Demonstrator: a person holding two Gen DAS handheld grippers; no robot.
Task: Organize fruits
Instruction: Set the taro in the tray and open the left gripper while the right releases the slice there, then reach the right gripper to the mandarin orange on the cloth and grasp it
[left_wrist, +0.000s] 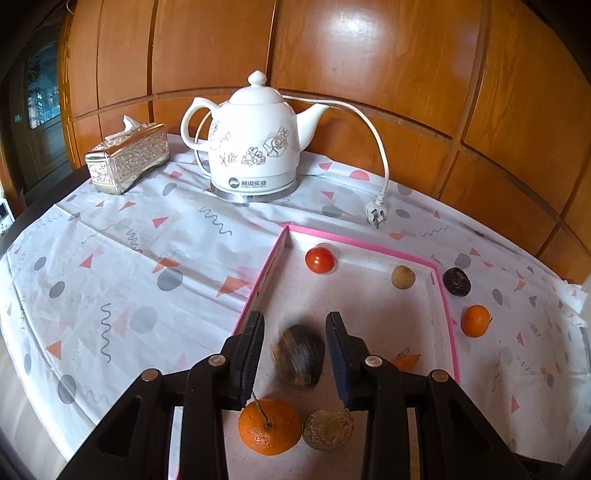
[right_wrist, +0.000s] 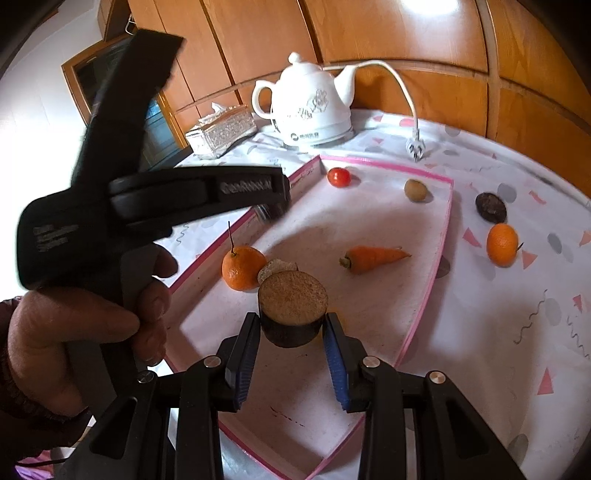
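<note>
Wood-panelled walls back a table under a white cloth (left_wrist: 110, 258) printed with pink triangles and grey dots. At the far edge stand a white ceramic kettle (left_wrist: 255, 144), its unplugged cord and plug (left_wrist: 376, 216) lying on the cloth, and a silvery tissue box (left_wrist: 127, 162).

A shallow pink-rimmed tray (left_wrist: 354, 242) holds most of the produce: a small tomato (left_wrist: 320, 260) and a tan round fruit (left_wrist: 403, 276) near the far side, a carrot (right_wrist: 373, 257) in the middle, a stemmed orange (left_wrist: 269, 425) touching a rough brown piece (left_wrist: 328, 429) at the near left. Outside the tray's right rim sit a dark disc-shaped piece (left_wrist: 457, 281) and a second orange (left_wrist: 475, 320).

The left gripper (left_wrist: 295, 354) hangs over the tray with its jaws parted and a blurred brown fruit (left_wrist: 299, 354) in the gap between them; neither pad presses on it. A hand (right_wrist: 74, 325) grasps that gripper's handle in the right wrist view.

The right gripper (right_wrist: 291, 343) is closed on a dark-skinned cut chunk (right_wrist: 291, 306), its pale flat face turned up, held above the tray's near part.
</note>
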